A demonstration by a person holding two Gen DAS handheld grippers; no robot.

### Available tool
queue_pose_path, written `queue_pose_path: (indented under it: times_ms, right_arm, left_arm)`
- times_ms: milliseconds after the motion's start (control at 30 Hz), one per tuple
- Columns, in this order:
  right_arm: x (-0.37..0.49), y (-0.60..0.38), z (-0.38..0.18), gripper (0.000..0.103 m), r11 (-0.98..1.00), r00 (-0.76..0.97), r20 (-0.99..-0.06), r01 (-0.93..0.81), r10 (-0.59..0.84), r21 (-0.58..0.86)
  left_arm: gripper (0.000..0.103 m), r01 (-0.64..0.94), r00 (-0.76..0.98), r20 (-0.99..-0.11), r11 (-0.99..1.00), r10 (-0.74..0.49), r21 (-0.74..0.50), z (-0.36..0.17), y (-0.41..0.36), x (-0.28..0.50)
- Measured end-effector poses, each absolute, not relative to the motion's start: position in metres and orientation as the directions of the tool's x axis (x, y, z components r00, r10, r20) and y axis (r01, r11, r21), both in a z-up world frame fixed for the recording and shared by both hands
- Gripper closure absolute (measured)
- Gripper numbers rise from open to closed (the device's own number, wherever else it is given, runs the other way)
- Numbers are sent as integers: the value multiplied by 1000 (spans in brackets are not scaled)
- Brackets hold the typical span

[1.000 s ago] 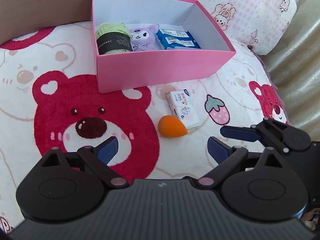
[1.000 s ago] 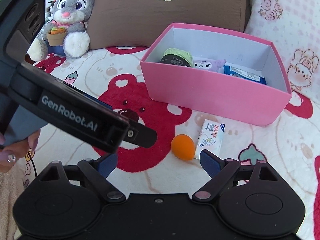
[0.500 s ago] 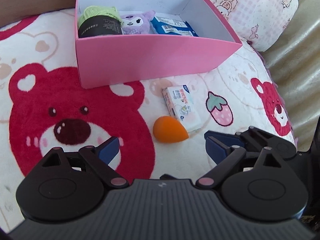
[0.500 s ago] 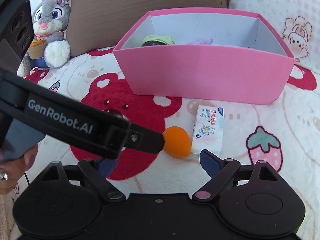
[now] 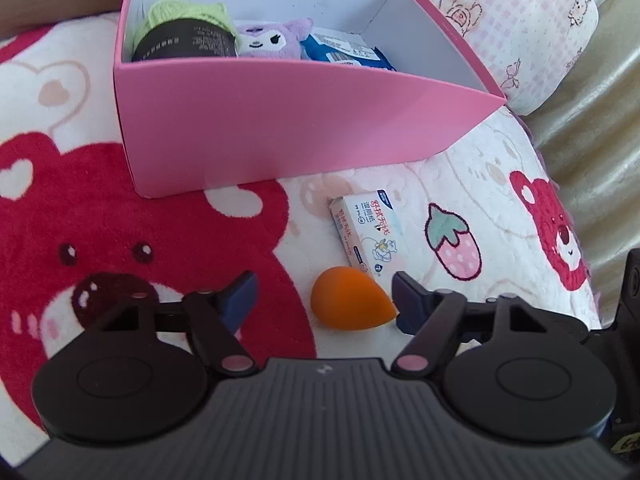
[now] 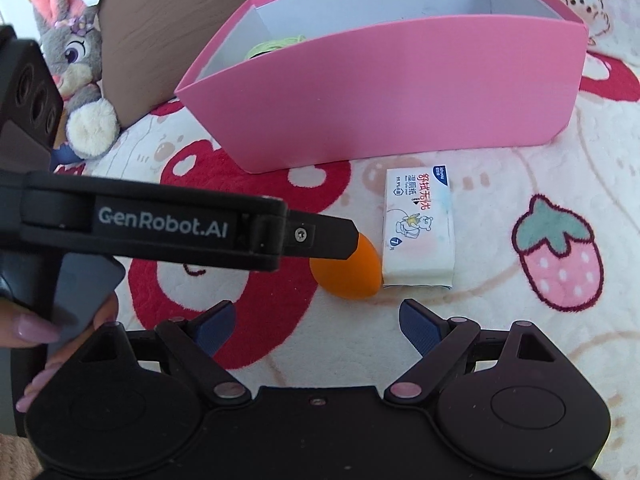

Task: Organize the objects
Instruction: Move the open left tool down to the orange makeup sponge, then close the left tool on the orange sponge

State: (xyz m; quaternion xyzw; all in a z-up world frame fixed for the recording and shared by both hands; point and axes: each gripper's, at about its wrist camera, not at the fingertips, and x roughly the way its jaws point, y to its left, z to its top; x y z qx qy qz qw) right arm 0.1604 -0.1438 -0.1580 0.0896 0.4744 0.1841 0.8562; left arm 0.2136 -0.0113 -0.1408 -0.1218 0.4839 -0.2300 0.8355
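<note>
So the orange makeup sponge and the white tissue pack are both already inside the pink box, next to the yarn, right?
Not right. The orange makeup sponge and the white tissue pack both lie on the blanket in front of the pink box, as the left wrist view shows. The yarn is indeed inside.

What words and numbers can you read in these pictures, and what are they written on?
"GenRobot.AI": on the side of the left gripper.
"7": in a small circle on the white tissue pack; its Chinese print is too blurred to read reliably.
Black band on the green yarn: small print, unreadable.
Blue packet in the pink box: label too small.
</note>
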Motion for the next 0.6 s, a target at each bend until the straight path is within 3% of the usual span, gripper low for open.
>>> queue_pose_path:
  times_ms: [133,267,500,600]
  right_arm:
    - [163,-142,-160,16,916,484,-777,-225,402,333]
    - [162,-138,-160,37,908,462,-783,-257,416,331]
    - [161,-141,-158,41,935,501,-790,-226,354,275]
    - [160,-141,-153,59,935,508,-787,-244,350,258]
  left_arm:
    - [47,294,423,-728,842,-539,-452,-143,-14,214]
    - [53,330,407,-712,819,-573,-470,-140,-21,211]
    - [50,302,429,-745,858,-511,-415,-148,-23,213]
    - [51,263,404,-745,847,-532,-462,-153,-21,215]
